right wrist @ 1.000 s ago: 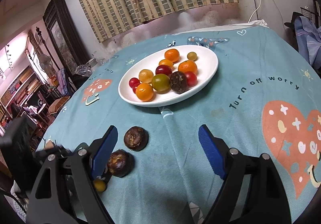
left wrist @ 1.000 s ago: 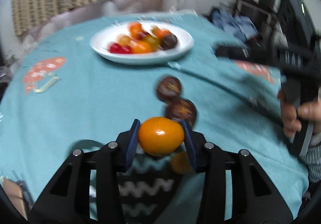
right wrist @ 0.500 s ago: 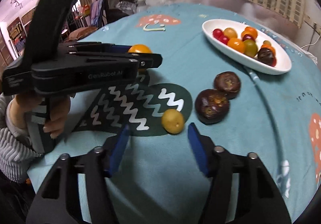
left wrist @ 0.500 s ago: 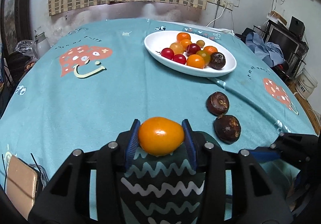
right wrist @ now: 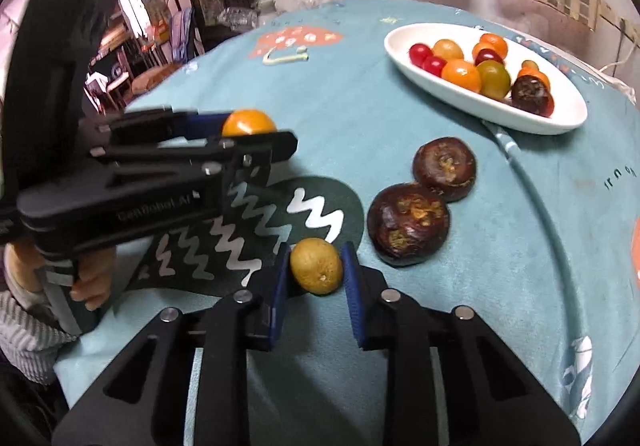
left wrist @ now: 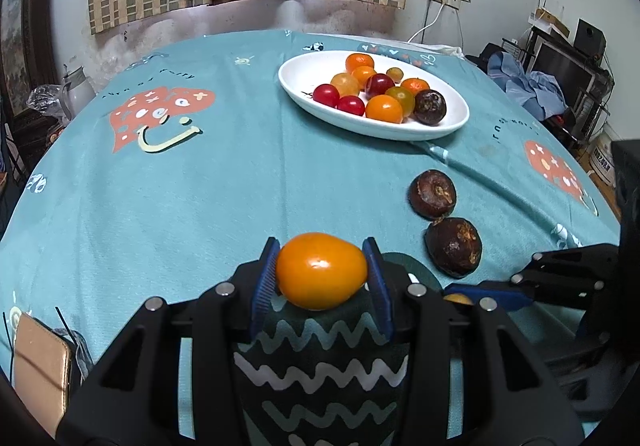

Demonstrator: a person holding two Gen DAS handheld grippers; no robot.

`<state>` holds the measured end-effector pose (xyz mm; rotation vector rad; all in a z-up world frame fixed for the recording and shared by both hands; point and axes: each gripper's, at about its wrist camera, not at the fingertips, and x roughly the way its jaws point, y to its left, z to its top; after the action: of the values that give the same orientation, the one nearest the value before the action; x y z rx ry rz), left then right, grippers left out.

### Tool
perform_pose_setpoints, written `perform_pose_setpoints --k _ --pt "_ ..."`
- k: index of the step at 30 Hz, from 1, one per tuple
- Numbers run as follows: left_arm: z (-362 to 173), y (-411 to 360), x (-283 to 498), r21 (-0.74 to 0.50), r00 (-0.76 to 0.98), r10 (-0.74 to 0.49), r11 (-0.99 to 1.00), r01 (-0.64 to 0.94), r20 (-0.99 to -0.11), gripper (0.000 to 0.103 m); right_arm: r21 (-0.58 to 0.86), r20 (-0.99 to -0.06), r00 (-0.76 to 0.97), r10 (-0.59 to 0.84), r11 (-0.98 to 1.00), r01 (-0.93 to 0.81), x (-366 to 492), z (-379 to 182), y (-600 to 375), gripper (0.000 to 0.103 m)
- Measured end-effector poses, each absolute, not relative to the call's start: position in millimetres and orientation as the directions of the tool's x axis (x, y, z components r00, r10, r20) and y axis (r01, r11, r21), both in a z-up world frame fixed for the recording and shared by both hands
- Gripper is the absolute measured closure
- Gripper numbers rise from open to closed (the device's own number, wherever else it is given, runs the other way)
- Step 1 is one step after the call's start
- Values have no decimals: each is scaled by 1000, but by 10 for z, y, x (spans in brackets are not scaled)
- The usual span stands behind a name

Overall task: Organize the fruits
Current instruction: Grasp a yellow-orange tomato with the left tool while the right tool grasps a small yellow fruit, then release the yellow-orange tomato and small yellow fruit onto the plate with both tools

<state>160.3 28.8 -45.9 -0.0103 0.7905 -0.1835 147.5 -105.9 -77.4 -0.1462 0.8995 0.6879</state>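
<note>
My left gripper (left wrist: 322,272) is shut on an orange tomato (left wrist: 321,270) and holds it above the teal tablecloth; both also show in the right wrist view (right wrist: 248,122). My right gripper (right wrist: 316,270) has its blue pads close around a small yellow-orange fruit (right wrist: 316,265) lying on the cloth; I cannot tell whether the pads touch it. Two dark brown fruits (right wrist: 408,224) (right wrist: 445,168) lie just beyond it, and show in the left wrist view (left wrist: 454,246) (left wrist: 433,193). A white oval plate (left wrist: 296,80) at the far side holds several small tomatoes and one dark fruit.
A dark green zigzag patch (right wrist: 256,242) is printed on the cloth beneath the grippers. A tan phone-like object (left wrist: 40,370) lies at the near left edge. A kettle (left wrist: 76,88) stands beyond the table's left edge. Furniture and clothes fill the right background.
My right gripper moved forward and its jaws narrowed around the small yellow-orange fruit. My left gripper kept hold of the orange tomato, hardly moving over the last half second.
</note>
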Motion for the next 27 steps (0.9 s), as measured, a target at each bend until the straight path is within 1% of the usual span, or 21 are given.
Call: perform_pose_setpoints --k 6,9,13,15,18,21,22,23,24,25,27 --pt "-364 216 1639 -47 718 -152 985 164 -679 60 180 -678 499 540 780 -599 1412 -414 -1328 75" --pt "-191 88 1848 -14 729 -142 984 179 -670 60 162 -644 565 515 814 -557 1576 -153 -1496 75" --pt "55 -68 2256 -14 748 -150 983 185 -647 60 153 -596 659 459 870 -468 2010 135 -1729 75" --pt "106 -140 2506 -26 751 -153 983 179 -643 60 156 -587 687 428 893 -422 2255 137 -1814 76" --pt "66 -222 2786 -47 746 -158 985 167 -647 60 202 -593 693 409 909 -364 2672 19 -1894 76" --pt "-56 -244 3028 -64 734 -153 987 148 -661 59 232 -604 674 425 903 -361 2905 -155 -1842 75" --pt "-116 -222 3105 -74 729 -150 988 135 -668 58 231 -614 663 428 901 -368 2954 -230 -1797 71" --pt "-145 -201 3129 -80 729 -148 989 128 -668 53 216 -635 651 415 905 -367 2989 -293 -1757 68" --pt "-181 -169 3146 -83 730 -149 989 125 -667 38 206 -646 647 405 909 -363 2988 -312 -1746 51" --pt "-192 -151 3136 -76 734 -146 989 128 -663 34 202 -638 663 392 916 -348 2972 -302 -1771 46" --pt "-184 -128 3099 -42 744 -124 991 128 -657 34 235 -590 694 412 910 -340 2912 -225 -1871 46"
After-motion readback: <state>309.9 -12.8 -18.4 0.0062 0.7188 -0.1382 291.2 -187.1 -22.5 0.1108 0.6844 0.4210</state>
